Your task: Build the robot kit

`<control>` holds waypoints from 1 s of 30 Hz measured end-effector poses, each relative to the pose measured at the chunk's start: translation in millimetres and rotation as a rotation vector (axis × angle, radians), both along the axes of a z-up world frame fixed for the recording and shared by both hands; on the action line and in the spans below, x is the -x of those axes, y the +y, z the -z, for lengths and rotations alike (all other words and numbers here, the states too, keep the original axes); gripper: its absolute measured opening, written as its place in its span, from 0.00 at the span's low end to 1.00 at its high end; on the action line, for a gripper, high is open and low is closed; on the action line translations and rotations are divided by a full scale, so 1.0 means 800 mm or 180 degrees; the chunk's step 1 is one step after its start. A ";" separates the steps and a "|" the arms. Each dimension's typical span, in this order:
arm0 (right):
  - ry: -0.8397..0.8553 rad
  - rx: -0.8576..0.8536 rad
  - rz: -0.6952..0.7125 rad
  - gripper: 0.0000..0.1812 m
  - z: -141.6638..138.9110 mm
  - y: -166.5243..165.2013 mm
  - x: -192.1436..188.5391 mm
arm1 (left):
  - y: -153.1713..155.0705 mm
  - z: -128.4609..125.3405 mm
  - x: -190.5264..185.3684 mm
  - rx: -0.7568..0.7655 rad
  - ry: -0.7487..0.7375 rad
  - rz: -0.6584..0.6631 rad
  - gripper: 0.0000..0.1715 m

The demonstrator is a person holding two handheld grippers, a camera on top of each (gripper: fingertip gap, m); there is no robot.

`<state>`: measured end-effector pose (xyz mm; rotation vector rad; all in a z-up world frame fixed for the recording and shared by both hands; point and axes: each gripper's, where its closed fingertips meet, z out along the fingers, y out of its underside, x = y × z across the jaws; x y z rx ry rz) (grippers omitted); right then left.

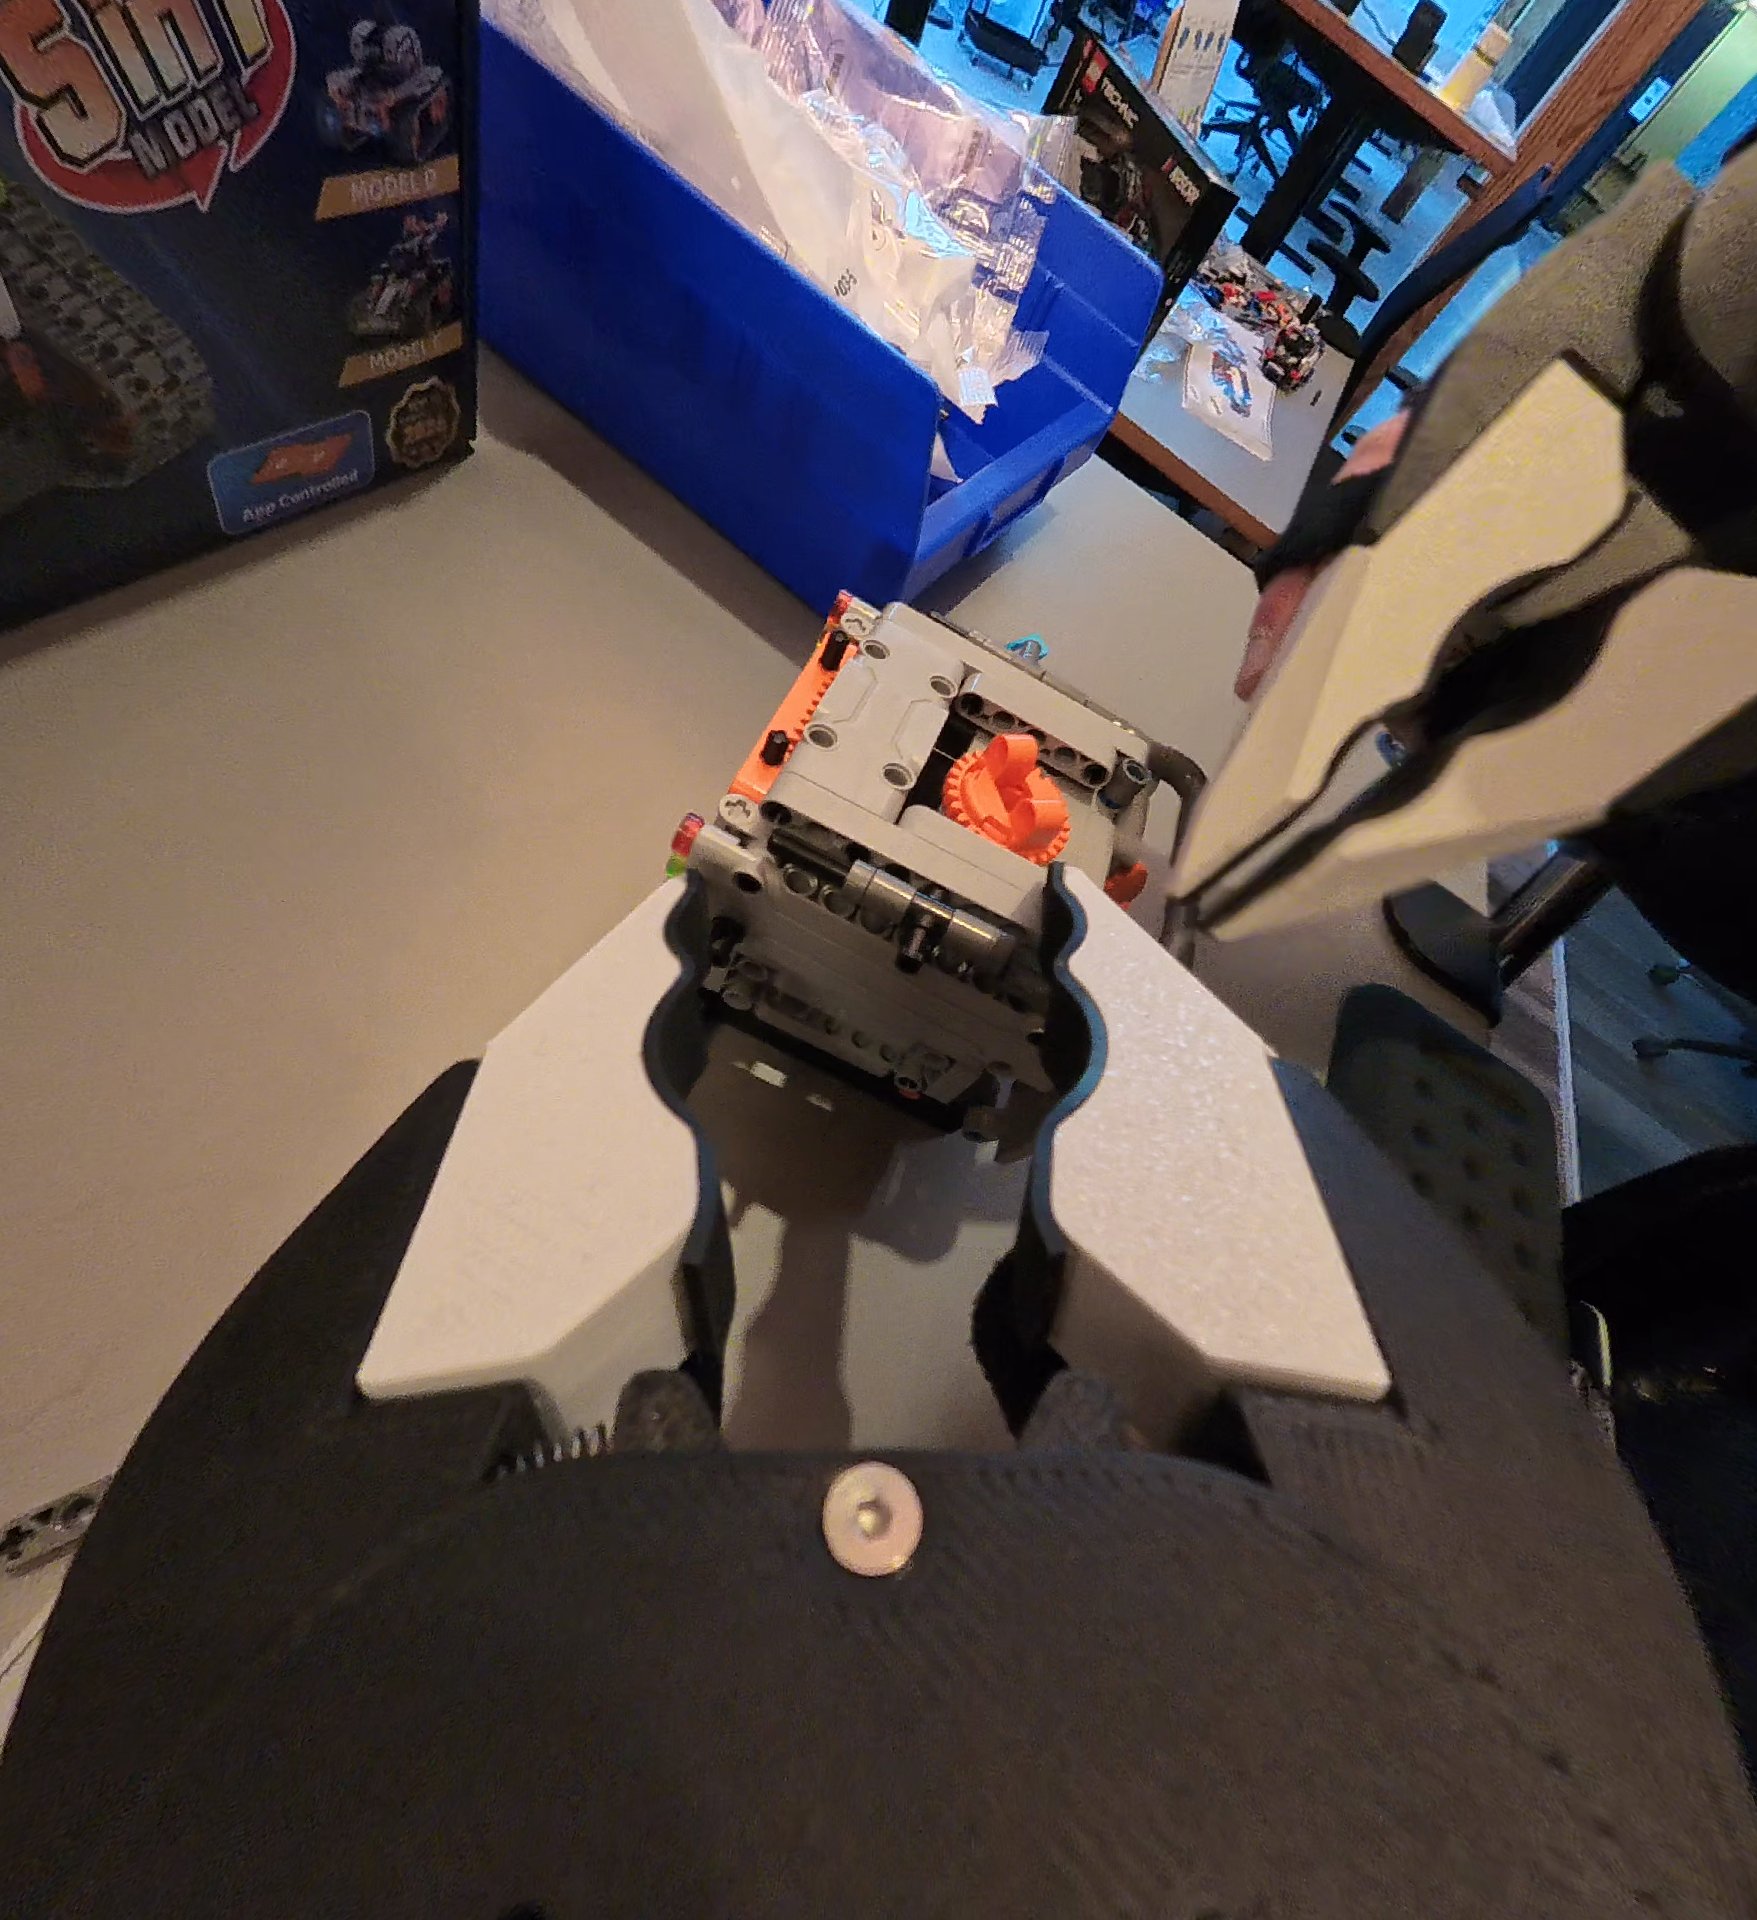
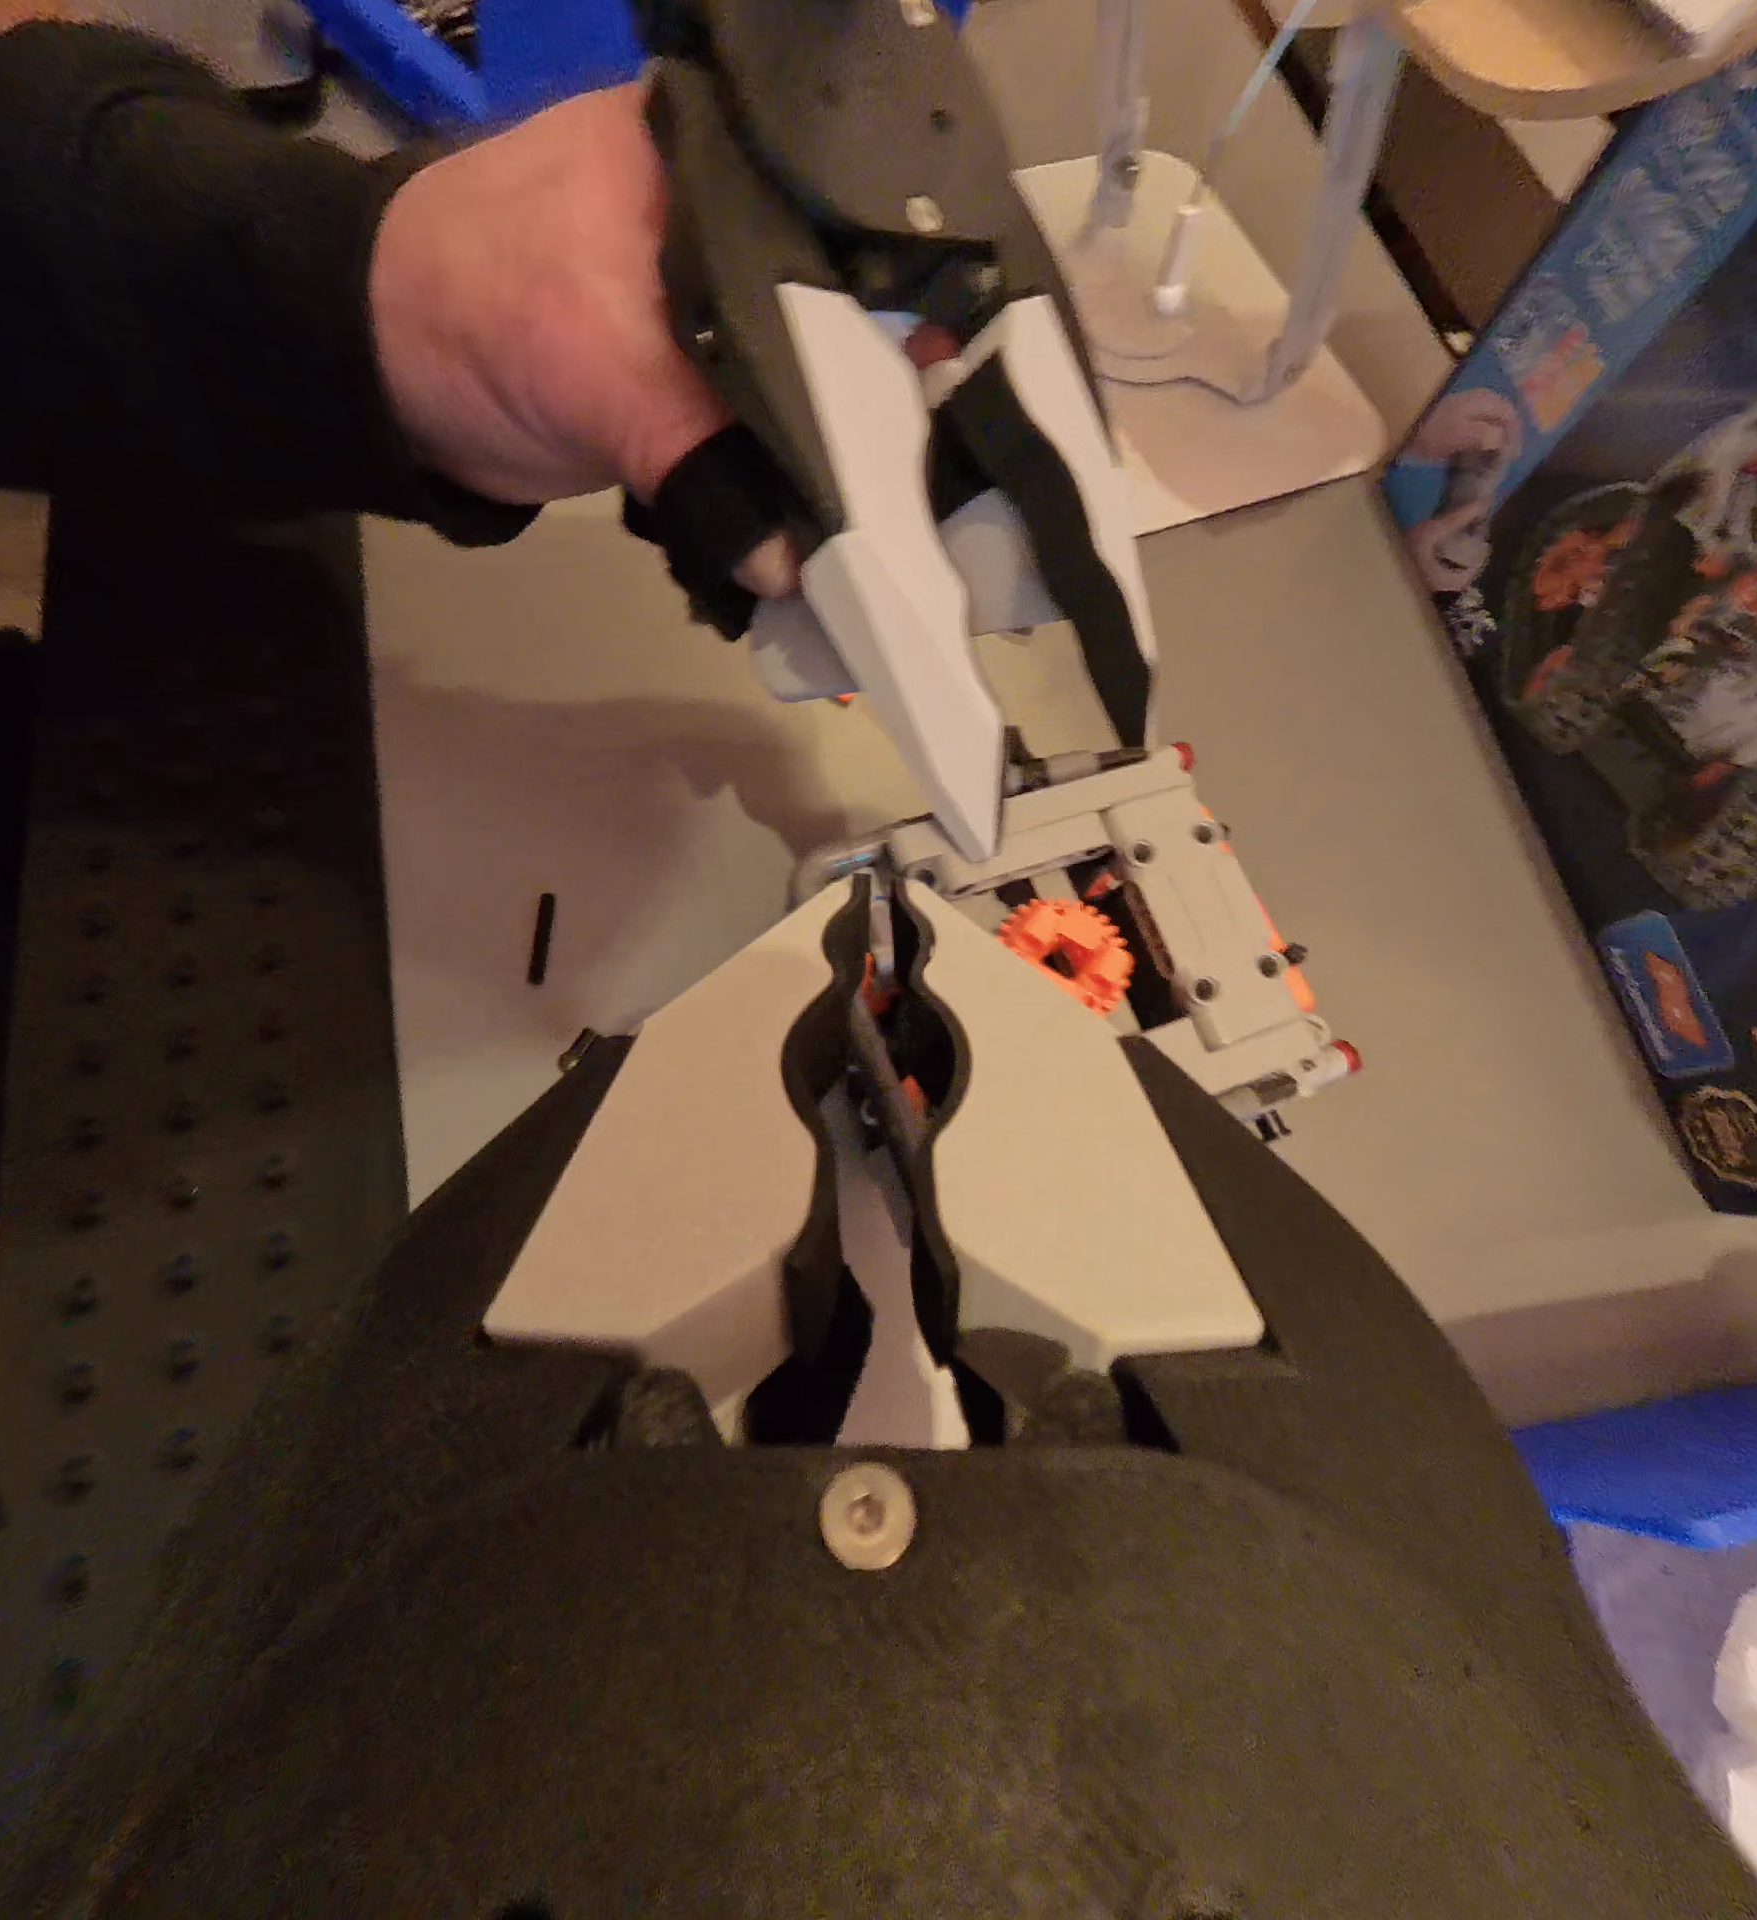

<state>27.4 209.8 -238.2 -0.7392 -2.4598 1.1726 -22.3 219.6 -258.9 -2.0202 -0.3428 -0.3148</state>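
grey brick model (image 1: 915, 831), orange gear (image 1: 1004, 795), blue bin (image 1: 749, 343)

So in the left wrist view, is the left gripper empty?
No, the left gripper is clamped around the grey brick assembly, one finger on each side.

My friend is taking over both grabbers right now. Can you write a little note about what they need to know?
Left gripper: shut on the grey and orange brick model, gripping its near end just above the table.
Right gripper: nearly shut, pinching a thin part at the model's edge.
Orange gear sits in the model's open middle.
A small black pin lies loose on the table.
What is done or left: cannot tell.
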 end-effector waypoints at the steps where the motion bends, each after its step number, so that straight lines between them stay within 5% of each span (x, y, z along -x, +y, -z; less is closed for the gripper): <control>1: -0.0010 0.0027 0.0047 0.00 0.001 0.002 0.003 | 0.000 0.000 -0.002 -0.0028 -0.0018 -0.0002 0.35; 9: -0.0050 -0.0131 0.0108 0.02 0.025 0.004 0.009 | 0.000 -0.003 -0.008 -0.0212 0.0001 0.0033 0.27; 16: 0.0033 -0.0167 0.0228 0.03 0.026 0.003 0.015 | 0.014 -0.030 0.018 -0.0310 0.0119 0.0185 0.32; 21: 0.0031 -0.0169 0.0321 0.00 0.027 0.003 0.018 | 0.030 -0.004 0.012 -0.0128 0.0097 0.0493 0.28; 30: 0.0023 -0.0173 0.0436 0.07 0.024 -0.007 0.017 | 0.029 -0.001 0.013 -0.0316 0.0337 0.0236 0.23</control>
